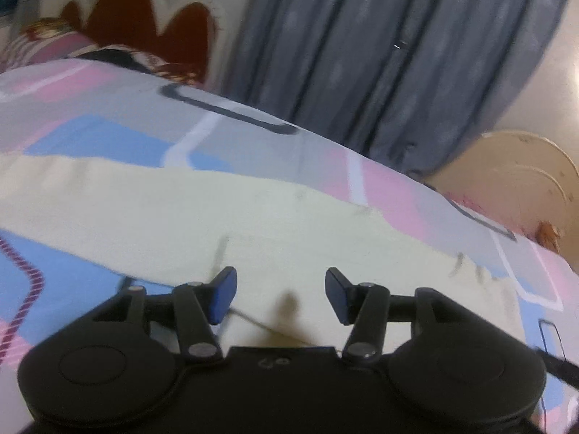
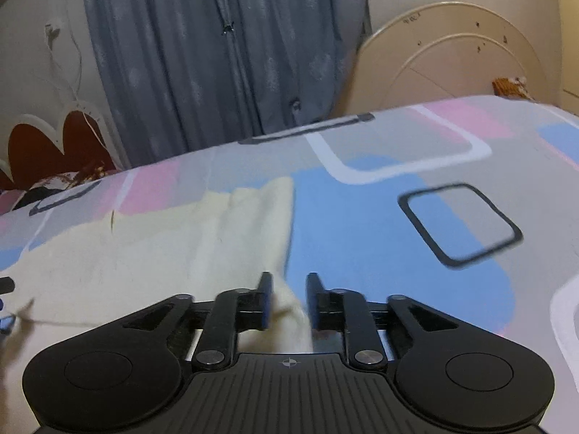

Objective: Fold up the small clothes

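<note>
The left gripper (image 1: pixel 281 294) hung over the cream garment (image 1: pixel 152 209) with its jaws spread wide and nothing between them; the cloth lay directly below and ahead of its blue pads (image 1: pixel 220 298), stretching off to its left across the patterned bedsheet (image 1: pixel 108 137). A purple cord (image 1: pixel 30 282) curved over the sheet at that gripper's left.

The right gripper (image 2: pixel 288 300) had its jaws partly apart, with a raised fold of the same cream garment (image 2: pixel 144 253) standing between the fingers (image 2: pixel 266 298); the blur made it impossible to tell whether the pads touched the cloth. Most of the garment spread to this gripper's left, while bare bedsheet (image 2: pixel 362 238) lay ahead and to its right.

Beyond both grippers hung a grey curtain (image 2: pixel 217 54), with a cream footboard (image 2: pixel 452 58) to the right and a red scalloped headboard (image 1: pixel 144 18) to the left.
</note>
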`<state>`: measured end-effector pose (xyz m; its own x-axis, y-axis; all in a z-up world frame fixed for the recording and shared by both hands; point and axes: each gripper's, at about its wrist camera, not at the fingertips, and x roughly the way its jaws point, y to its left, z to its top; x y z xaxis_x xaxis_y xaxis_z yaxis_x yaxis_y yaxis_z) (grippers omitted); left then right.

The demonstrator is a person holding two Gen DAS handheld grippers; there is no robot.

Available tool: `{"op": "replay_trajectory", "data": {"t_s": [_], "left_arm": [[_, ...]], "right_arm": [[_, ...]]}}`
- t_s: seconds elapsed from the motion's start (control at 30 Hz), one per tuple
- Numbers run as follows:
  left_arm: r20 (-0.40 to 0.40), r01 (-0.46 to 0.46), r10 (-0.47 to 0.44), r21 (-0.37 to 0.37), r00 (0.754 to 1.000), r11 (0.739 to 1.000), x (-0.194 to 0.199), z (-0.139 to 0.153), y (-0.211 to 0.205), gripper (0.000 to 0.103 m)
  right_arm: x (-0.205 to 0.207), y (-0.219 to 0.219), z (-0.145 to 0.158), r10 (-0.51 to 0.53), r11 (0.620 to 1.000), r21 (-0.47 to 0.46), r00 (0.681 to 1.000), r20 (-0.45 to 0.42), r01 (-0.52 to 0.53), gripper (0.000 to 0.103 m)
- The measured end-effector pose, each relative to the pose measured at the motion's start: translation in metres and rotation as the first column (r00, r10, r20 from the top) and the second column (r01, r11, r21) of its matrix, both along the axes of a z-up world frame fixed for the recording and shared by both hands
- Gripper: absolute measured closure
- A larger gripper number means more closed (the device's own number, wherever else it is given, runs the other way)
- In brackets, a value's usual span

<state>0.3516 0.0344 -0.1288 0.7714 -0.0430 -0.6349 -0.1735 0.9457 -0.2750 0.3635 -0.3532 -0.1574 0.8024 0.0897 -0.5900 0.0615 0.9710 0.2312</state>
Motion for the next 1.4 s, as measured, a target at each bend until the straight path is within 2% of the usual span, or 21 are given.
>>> {"op": "replay_trajectory", "data": {"t_s": [0.03, 0.1, 0.17, 0.2, 0.33, 0.43, 0.5, 0.6, 0.67, 0.8, 0.9, 1.0, 1.07, 1.13, 1.2, 1.27, 1.3, 1.33, 1.37, 1.4], "left_arm": [[-0.003, 0.007, -0.007, -0.003, 1.0, 1.0, 0.004, -0.001, -0.004, 0.051], [-0.016, 0.019, -0.02, -0.015, 1.0, 1.0, 0.011, -0.008, -0.011, 0.051], [-0.043, 0.034, -0.034, -0.013, 0.998, 0.999, 0.018, -0.018, -0.017, 0.051], [-0.056, 0.042, -0.043, -0.014, 0.997, 0.999, 0.02, -0.024, -0.019, 0.051], [-0.062, 0.082, -0.079, 0.05, 0.995, 0.995, 0.021, -0.035, -0.029, 0.049], [-0.065, 0.07, -0.068, 0.029, 0.996, 0.997, 0.019, -0.03, -0.025, 0.049], [-0.03, 0.058, -0.057, 0.023, 0.998, 0.998, 0.017, -0.023, -0.023, 0.047], [-0.023, 0.061, -0.06, 0.03, 0.998, 0.998, 0.021, -0.023, -0.027, 0.043], [-0.053, 0.066, -0.065, 0.028, 0.997, 0.997, 0.026, -0.033, -0.029, 0.043], [-0.041, 0.105, -0.101, 0.11, 0.994, 0.988, 0.027, -0.039, -0.036, 0.042], [-0.043, 0.107, -0.103, 0.096, 0.994, 0.99, 0.025, -0.036, -0.031, 0.044], [-0.024, 0.082, -0.08, 0.097, 0.996, 0.992, 0.022, -0.028, -0.029, 0.044], [-0.044, 0.072, -0.068, 0.096, 0.997, 0.993, 0.026, -0.033, -0.026, 0.044], [-0.054, 0.078, -0.073, 0.098, 0.996, 0.992, 0.027, -0.034, -0.025, 0.044], [-0.073, 0.09, -0.082, 0.111, 0.994, 0.99, 0.026, -0.027, -0.027, 0.044], [-0.067, 0.077, -0.07, 0.102, 0.995, 0.992, 0.02, -0.018, -0.023, 0.041], [-0.067, 0.068, -0.061, 0.107, 0.996, 0.992, 0.018, -0.014, -0.022, 0.035], [-0.07, 0.057, -0.049, 0.117, 0.996, 0.992, 0.016, -0.011, -0.02, 0.031], [-0.073, 0.046, -0.037, 0.128, 0.997, 0.991, 0.013, -0.007, -0.017, 0.026], [-0.073, 0.036, -0.026, 0.137, 0.997, 0.99, 0.011, -0.004, -0.015, 0.025]], "right_arm": [[0.01, 0.001, -0.003, 0.008, 1.0, 0.006, 1.0, -0.011, -0.008, 0.053], [0.026, 0.003, -0.011, 0.024, 1.0, 0.014, 0.999, -0.031, -0.023, 0.053], [0.036, 0.0, -0.019, 0.037, 0.998, 0.061, 0.997, -0.063, -0.033, 0.076], [0.038, -0.002, -0.023, 0.038, 0.996, 0.083, 0.996, -0.08, -0.032, 0.094], [0.034, -0.018, -0.027, -0.035, 0.997, 0.065, 0.996, -0.077, 0.04, 0.094], [0.033, -0.016, -0.022, -0.043, 0.999, 0.022, 0.997, -0.069, 0.044, 0.094], [0.029, -0.012, -0.014, -0.071, 0.997, -0.021, 0.997, -0.029, 0.07, 0.094], [0.032, -0.002, -0.004, -0.026, 0.999, -0.034, 0.999, 0.028, 0.027, 0.093], [0.044, 0.009, -0.006, 0.011, 0.999, -0.049, 1.0, 0.024, -0.01, 0.094], [0.068, 0.022, -0.023, 0.047, 0.993, -0.103, 0.998, -0.028, -0.05, 0.094], [0.072, 0.017, -0.029, 0.043, 0.993, -0.111, 0.999, -0.033, -0.047, 0.094], [0.065, 0.019, -0.022, 0.037, 0.992, -0.122, 0.999, -0.031, -0.04, 0.093], [0.058, 0.029, -0.017, 0.08, 0.989, -0.128, 0.997, -0.004, -0.08, 0.093], [0.061, 0.039, -0.027, 0.103, 0.981, -0.157, 0.993, -0.066, -0.112, 0.09], [0.058, 0.041, -0.029, 0.1, 0.979, -0.174, 0.993, -0.063, -0.11, 0.089], [0.054, 0.041, -0.021, 0.1, 0.983, -0.146, 0.993, -0.065, -0.108, 0.083], [0.051, 0.04, -0.015, 0.112, 0.986, -0.117, 0.993, -0.049, -0.117, 0.073], [0.045, 0.041, -0.01, 0.125, 0.987, -0.098, 0.992, -0.031, -0.128, 0.057], [0.04, 0.044, -0.006, 0.14, 0.985, -0.099, 0.99, -0.016, -0.141, 0.05], [0.036, 0.049, -0.001, 0.158, 0.982, -0.109, 0.987, -0.003, -0.157, 0.048]]}}
